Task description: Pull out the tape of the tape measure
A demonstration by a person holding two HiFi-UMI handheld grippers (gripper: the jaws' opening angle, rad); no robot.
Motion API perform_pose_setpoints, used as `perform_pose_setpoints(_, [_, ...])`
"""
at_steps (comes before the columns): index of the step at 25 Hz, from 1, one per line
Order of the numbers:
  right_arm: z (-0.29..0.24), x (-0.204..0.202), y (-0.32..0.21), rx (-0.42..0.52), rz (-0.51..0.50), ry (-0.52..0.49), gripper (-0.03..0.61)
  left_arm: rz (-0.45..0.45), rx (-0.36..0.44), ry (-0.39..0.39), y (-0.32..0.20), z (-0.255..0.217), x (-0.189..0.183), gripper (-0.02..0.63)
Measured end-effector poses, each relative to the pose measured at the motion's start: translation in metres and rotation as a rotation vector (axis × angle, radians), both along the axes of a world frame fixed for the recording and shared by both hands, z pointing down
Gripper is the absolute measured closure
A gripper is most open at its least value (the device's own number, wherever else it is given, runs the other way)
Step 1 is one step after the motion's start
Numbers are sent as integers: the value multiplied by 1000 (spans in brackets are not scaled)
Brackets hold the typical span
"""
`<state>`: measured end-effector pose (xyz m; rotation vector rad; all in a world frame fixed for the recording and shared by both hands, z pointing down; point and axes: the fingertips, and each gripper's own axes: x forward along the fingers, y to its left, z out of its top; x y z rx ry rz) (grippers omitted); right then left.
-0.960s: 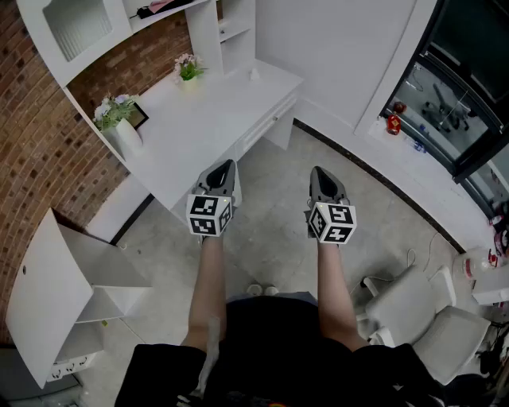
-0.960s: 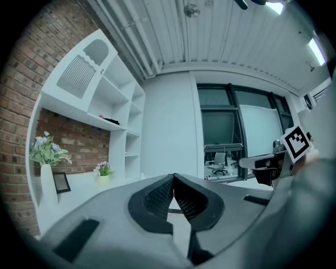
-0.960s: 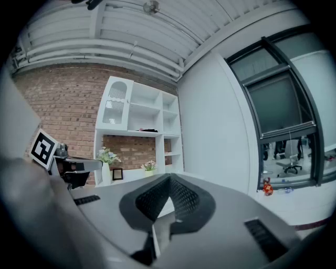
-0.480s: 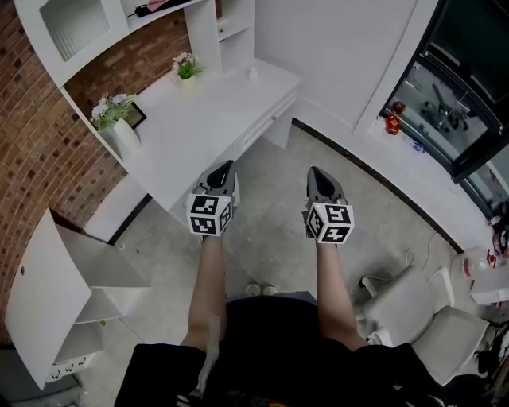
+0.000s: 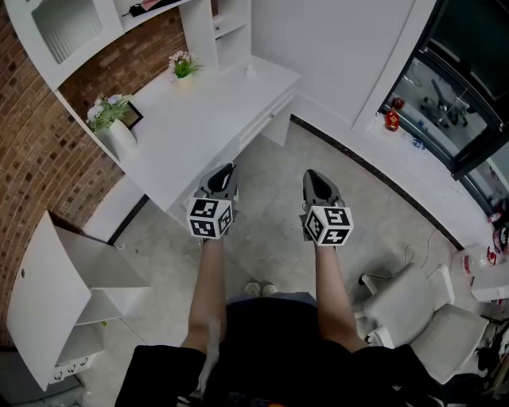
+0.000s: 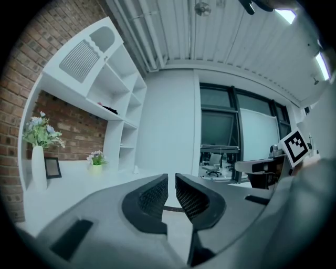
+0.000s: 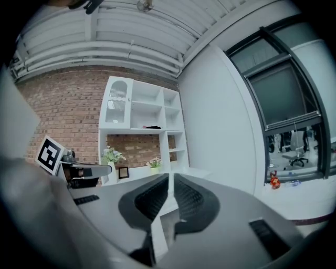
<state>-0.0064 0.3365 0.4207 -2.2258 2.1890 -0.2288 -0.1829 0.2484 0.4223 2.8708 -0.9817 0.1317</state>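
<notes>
A person's bare forearms point(image 5: 208, 278), seen from above, reach forward side by side. Each holds a hand-held gripper roughly level. The left hand-held gripper point(image 5: 227, 168) has its jaws drawn in to a narrow slit with nothing between them. The right hand-held gripper point(image 5: 313, 175) is the same, narrow and empty. The two are apart, with a gap between them.

Beneath them lies grey floor point(image 5: 270, 230), open ahead of the right one as far as a white wall point(image 5: 334, 56). A white chair point(image 5: 409, 310) stands near on the right, and a white cabinet point(image 5: 48, 294) with its door swung open on the left.

The left gripper's tip appears just beside the front edge of a white counter point(image 5: 203, 119), which runs away diagonally. Along the counter's far edge stand a white vase of greenery point(image 5: 121, 137), a small picture frame point(image 5: 133, 117) and, near the far corner, a little flower pot point(image 5: 184, 68). White shelves point(image 5: 227, 24) rise above, against a brick wall point(image 5: 32, 159).

No view shows the tape measure.
</notes>
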Motion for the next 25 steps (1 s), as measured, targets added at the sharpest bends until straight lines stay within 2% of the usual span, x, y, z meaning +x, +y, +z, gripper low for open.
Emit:
perform_pose_setpoints(1, [0, -1, -1, 3, -10, -8, 539, 0, -1, 11, 0, 0, -1, 593])
perform_pose_setpoints(4, [1, -2, -3, 10, -22, -27, 464, -3, -3, 25, -1, 2, -3, 488])
perform_pose_setpoints(6, [3, -3, -3, 8, -21, -35, 444, -8, -8, 23, -2, 5, -7, 433])
perform_pose_setpoints(14, [14, -4, -8, -17, -9, -45, 423, -1, -26, 3, -6, 19, -15, 422])
perform_pose_setpoints(25, [17, 7, -20, 6, 48, -70, 420, 21, -17, -4, -31, 25, -16, 422])
